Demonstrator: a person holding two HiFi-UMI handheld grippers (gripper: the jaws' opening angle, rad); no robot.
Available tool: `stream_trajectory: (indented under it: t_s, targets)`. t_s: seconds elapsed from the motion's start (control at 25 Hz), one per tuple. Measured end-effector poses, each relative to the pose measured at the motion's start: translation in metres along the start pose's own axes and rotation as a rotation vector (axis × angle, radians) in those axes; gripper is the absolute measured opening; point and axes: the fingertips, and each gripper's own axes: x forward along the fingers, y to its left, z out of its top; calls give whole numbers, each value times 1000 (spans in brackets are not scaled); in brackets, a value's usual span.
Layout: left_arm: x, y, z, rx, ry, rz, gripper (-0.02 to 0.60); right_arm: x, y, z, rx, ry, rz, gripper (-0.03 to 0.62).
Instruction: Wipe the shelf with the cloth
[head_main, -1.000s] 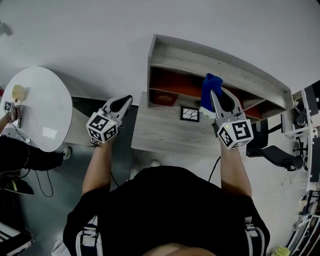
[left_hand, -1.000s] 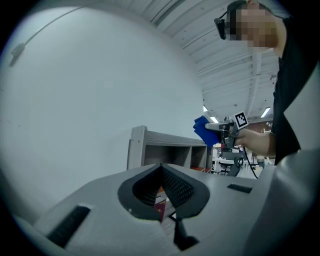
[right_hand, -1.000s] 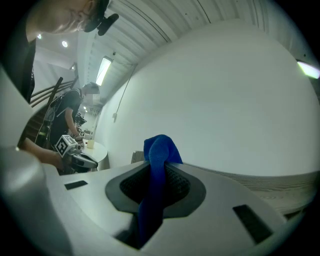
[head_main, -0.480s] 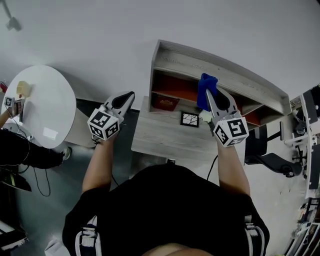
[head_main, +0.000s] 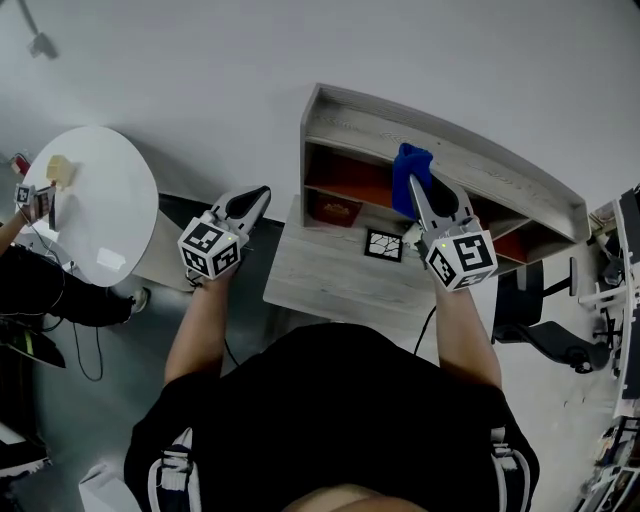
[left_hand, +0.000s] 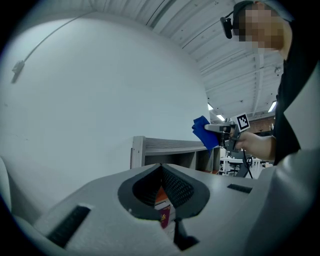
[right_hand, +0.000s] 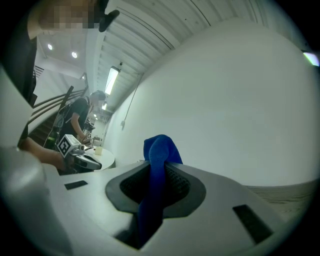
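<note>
The cloth (head_main: 408, 165) is clamped in the closed right gripper (head_main: 414, 190) at the top front edge of the shelf (head_main: 360, 112), the left gripper (head_main: 258, 196) is shut, empty and well aside, and wiping is judged barely begun, contact being unconfirmed.

The shelf (head_main: 470, 165) stands at the back of the tabletop (head_main: 320, 275). A frame (head_main: 383, 245) lies on the tabletop before it, and a box (head_main: 333, 210) sits in its lower left compartment. The cloth (head_main: 408, 172), between the right gripper's (head_main: 418, 192) jaws, is at the shelf's front. A round table (head_main: 100, 215) stands well apart, left.
</note>
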Motion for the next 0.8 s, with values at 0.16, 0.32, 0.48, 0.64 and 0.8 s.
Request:
stream_trajectory:
  t_s: [0.16,0.32,0.48,0.64,0.8]
  targets:
    - [-2,3,1,3,-9,38,16,11,-8,-3,-1,15,11,63]
    - [-8,2,-1,14,-9,63,15,29,-6,-1,-5,29,47,63]
    - [-15,0,-6,8,0,78,16,59,-2,4,-8,51,111,63]
    - [-26,4,-11,-10,8,103,16,97,-3,0,38,157,161,63]
    - [-32,1,-18,-2,36,101,16,133,-9,-9,124,231,191,63]
